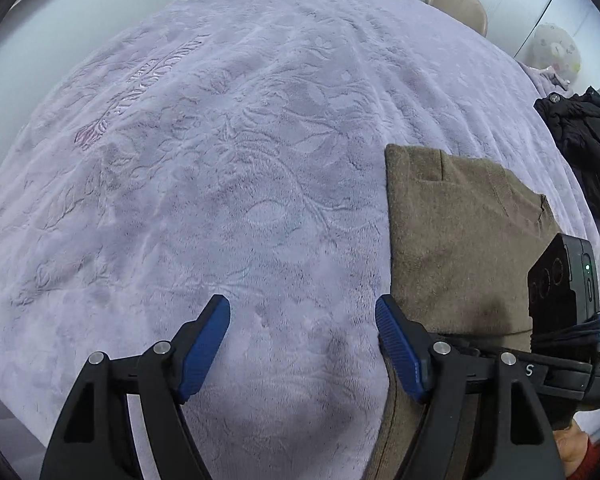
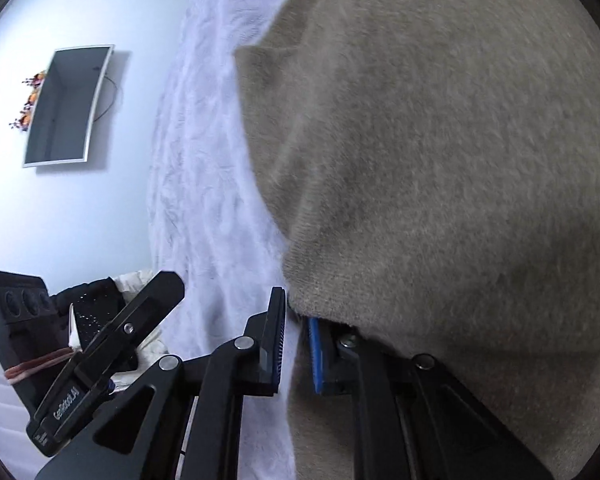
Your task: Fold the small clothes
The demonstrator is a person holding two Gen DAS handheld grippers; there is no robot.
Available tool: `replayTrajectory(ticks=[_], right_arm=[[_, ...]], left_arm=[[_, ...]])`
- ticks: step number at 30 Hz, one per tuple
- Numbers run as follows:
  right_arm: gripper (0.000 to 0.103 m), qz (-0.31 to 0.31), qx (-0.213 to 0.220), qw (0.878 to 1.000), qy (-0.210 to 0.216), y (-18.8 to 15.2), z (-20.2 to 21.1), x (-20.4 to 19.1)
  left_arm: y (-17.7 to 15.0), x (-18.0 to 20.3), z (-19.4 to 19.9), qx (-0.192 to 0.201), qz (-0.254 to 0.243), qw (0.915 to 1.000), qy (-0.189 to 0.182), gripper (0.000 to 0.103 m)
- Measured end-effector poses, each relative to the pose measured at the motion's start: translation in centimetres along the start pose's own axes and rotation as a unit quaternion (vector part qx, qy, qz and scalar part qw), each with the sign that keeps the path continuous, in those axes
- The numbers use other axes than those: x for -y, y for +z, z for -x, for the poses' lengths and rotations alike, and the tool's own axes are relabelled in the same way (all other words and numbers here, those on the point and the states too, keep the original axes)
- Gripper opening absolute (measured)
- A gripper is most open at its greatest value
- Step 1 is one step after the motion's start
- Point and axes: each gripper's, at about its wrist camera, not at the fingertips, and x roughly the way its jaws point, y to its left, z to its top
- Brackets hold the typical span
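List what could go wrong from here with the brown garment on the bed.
1. The right hand-held gripper stands nearly shut at the brown garment's edge; whether cloth sits between the pads is unclear, so a lift may slip.
2. The left hand-held gripper hangs open over the lilac blanket, holding nothing; a one-sided pull could undo the fold.
3. The black clothing lies close by and might get dragged along.

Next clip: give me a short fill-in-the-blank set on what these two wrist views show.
1. The brown sweater lies on a ____ plush blanket.
2. The left claw is ____, nothing between its pads.
3. The right claw has pinched the sweater's ____.
4. A ____ garment lies beyond the sweater.

Answers: lavender; open; edge; black
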Motion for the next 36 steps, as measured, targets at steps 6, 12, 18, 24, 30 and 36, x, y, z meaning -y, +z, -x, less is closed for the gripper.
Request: replayTrajectory(ticks=[6, 12, 18, 24, 30, 36], right_arm=[[0.053, 0.038, 0.006, 0.999, -0.028, -1.0, 4.0, -1.3], [0.053, -0.022, 0.133, 0.987, -0.093, -0.5, 14.5, 3.5], [0.053, -0.117, 0.231, 0.944, -0.206, 1.4, 24.4, 11.8], [0.05, -0.192, 0.253, 0.927, -0.2, 0.0, 28.5, 16.7], [0.053, -0.173, 0.214, 0.946, -0.173, -3.2, 29.5, 16.4], [0.057, -0.163, 0.197, 0.952, -0.166, -7.3, 30.4, 16.1]], left_arm=[[-0.9, 2.3, 0.3, -0.006, -0.029, 0.9995, -0.008, 0.076], [-0.3, 5.8, -2.4, -0.017, -0.05, 0.9982, -0.03, 0.076], [-2.0, 7.2, -6.0, -0.041, -0.084, 0.9956, 0.014, 0.081], [-2.5, 8.6, -4.1, -0.056, -0.098, 0.993, 0.034, 0.081], [-4.5, 12.7, -1.4, -0.074, -0.117, 0.9903, 0.011, 0.081], [-6.5, 19.1, -0.7, -0.093, -0.142, 0.9854, -0.005, 0.081]])
